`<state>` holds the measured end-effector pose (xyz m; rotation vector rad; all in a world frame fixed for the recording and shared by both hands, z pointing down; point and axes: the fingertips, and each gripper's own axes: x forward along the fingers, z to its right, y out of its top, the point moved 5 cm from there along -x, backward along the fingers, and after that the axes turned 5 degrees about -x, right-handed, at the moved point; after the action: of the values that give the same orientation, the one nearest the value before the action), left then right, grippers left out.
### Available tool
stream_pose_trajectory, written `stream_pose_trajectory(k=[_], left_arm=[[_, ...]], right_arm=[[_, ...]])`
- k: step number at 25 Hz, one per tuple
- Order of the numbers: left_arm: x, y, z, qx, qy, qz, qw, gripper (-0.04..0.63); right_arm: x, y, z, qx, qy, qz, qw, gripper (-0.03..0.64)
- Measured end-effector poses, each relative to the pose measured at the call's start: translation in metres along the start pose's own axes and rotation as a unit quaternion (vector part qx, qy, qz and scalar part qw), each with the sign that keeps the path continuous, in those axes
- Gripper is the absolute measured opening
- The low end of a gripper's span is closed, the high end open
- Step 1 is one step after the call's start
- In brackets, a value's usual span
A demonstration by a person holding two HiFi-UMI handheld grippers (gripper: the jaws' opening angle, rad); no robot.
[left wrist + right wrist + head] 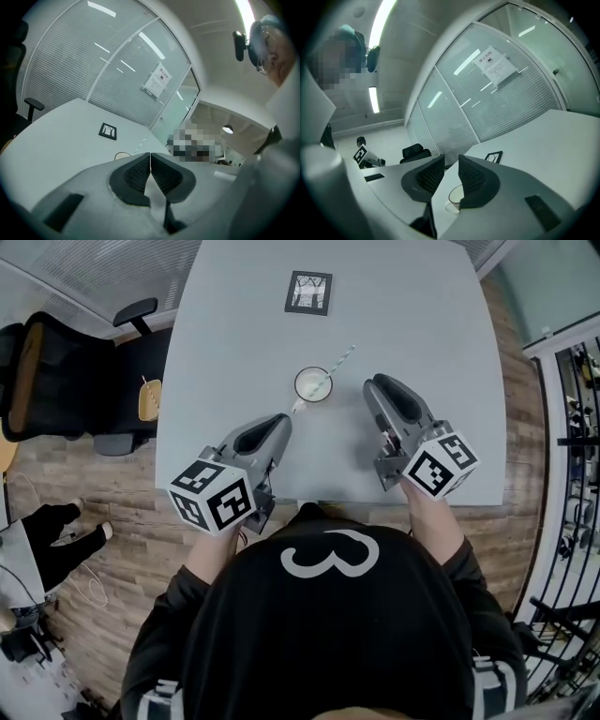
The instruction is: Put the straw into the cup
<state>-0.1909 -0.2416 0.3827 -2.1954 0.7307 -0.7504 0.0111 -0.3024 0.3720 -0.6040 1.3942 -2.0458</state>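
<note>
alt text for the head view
A straw leans in a cup on a grey table, with the left gripper shut and the right gripper open, both empty, either side of it.

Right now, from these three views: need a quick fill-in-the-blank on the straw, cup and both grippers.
1. The straw stands ____ the cup, not beside it.
2. The left gripper has its fingers ____ (open or shut), with nothing held.
3. The right gripper has its fingers ____ (open or shut), with nothing between them.
Missing words: inside; shut; open.
</note>
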Motion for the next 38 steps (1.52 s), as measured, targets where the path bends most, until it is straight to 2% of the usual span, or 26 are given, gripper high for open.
stream_pose_trajectory(k=[5, 16, 24, 38], left_arm=[[-0.014, -0.003, 0.031, 0.012, -0.009, 0.019, 0.9997, 0.017], [-0.042, -0.033, 0.115, 0.049, -0.045, 0.034, 0.9972, 0.017], [-0.069, -0.047, 0.163, 0.083, -0.057, 0.05, 0.9936, 0.017], [-0.096, -0.075, 0.218, 0.107, -0.075, 0.071, 0.9889, 0.017]], right_arm=[[-0.034, 0.014, -0.034, -0.017, 0.043, 0.009, 0.999, 0.049], [-0.115, 0.016, -0.097, -0.016, 0.12, 0.008, 0.993, 0.023], [-0.162, 0.02, -0.13, -0.041, 0.138, 0.02, 0.989, 0.015], [-0.223, 0.023, -0.157, -0.047, 0.135, 0.037, 0.989, 0.014]])
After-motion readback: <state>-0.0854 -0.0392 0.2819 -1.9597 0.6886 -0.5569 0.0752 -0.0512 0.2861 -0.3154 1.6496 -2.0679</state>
